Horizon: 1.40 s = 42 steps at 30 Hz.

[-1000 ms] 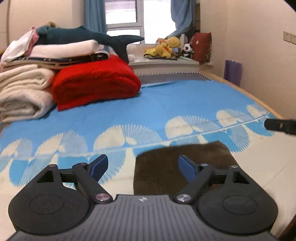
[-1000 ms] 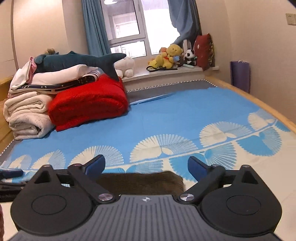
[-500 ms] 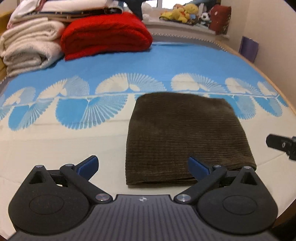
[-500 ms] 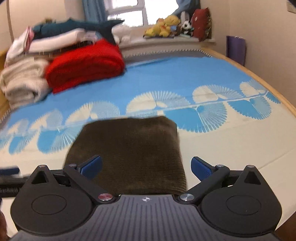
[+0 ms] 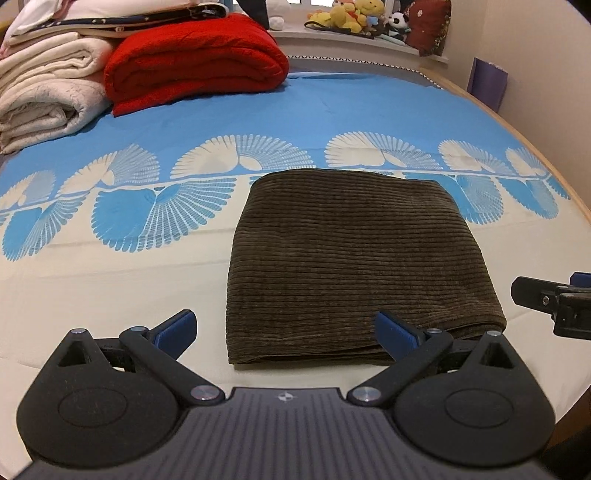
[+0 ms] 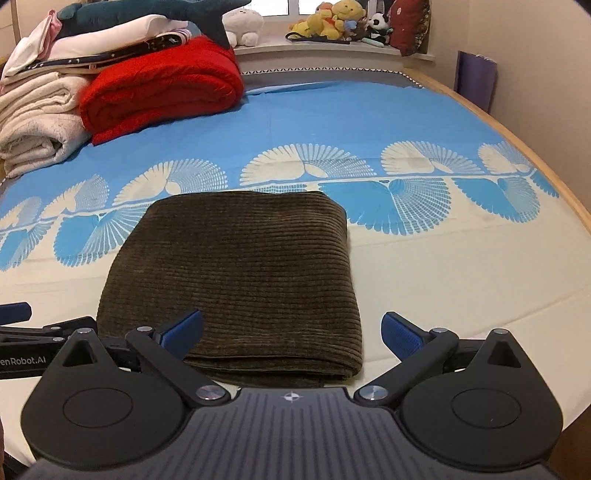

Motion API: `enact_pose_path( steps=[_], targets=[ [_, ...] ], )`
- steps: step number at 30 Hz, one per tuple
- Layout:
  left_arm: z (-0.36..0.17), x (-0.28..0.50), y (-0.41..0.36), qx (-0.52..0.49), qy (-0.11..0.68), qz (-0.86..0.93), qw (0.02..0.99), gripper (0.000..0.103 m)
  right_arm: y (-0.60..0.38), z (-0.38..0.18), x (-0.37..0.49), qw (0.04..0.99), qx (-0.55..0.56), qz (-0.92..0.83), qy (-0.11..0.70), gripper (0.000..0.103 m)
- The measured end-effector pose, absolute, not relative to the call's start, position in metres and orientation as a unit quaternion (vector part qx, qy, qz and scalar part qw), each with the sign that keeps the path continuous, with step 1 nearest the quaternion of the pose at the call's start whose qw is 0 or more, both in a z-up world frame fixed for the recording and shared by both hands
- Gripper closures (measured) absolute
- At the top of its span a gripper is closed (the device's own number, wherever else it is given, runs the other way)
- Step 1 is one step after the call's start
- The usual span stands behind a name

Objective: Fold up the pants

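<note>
Dark brown corduroy pants [image 5: 351,258] lie folded into a flat rectangle on the bed sheet [image 5: 110,295], their layered edge nearest me. My left gripper [image 5: 284,325] hangs open just above that near edge, straddling its left corner, with nothing pinched. In the right wrist view the same pants [image 6: 236,273] sit left of centre. My right gripper [image 6: 291,325] is open over the near right corner, its pads apart from the cloth. Each gripper shows at the side of the other's view: the right gripper [image 5: 546,299] and the left gripper [image 6: 22,321].
A rolled red blanket [image 5: 195,62] and stacked white blankets [image 5: 48,96] lie at the far left of the bed. Plush toys [image 6: 332,22] line the windowsill. The wooden bed edge [image 6: 554,177] curves along the right, with a purple bag [image 5: 487,83] by the wall.
Both grippers have tipped downward and sunk toward the bed, so the pants now fill the middle of each view. The left jaws stand a little wider than a second ago.
</note>
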<state>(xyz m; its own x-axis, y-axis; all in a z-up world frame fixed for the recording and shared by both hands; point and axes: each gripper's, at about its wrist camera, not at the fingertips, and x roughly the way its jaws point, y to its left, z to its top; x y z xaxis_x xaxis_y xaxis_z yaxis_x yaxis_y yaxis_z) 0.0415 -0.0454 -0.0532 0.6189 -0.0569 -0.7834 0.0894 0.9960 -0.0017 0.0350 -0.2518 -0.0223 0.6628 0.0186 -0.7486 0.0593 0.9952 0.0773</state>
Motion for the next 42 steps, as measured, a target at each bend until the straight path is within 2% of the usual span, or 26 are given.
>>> enact_pose_path(
  steps=[42],
  targets=[
    [-0.053, 0.044, -0.042, 0.0, 0.443, -0.064, 0.894, 0.0, -0.242, -0.027, 0.039, 0.9, 0.045, 0.002, 0.434, 0.001]
  ],
)
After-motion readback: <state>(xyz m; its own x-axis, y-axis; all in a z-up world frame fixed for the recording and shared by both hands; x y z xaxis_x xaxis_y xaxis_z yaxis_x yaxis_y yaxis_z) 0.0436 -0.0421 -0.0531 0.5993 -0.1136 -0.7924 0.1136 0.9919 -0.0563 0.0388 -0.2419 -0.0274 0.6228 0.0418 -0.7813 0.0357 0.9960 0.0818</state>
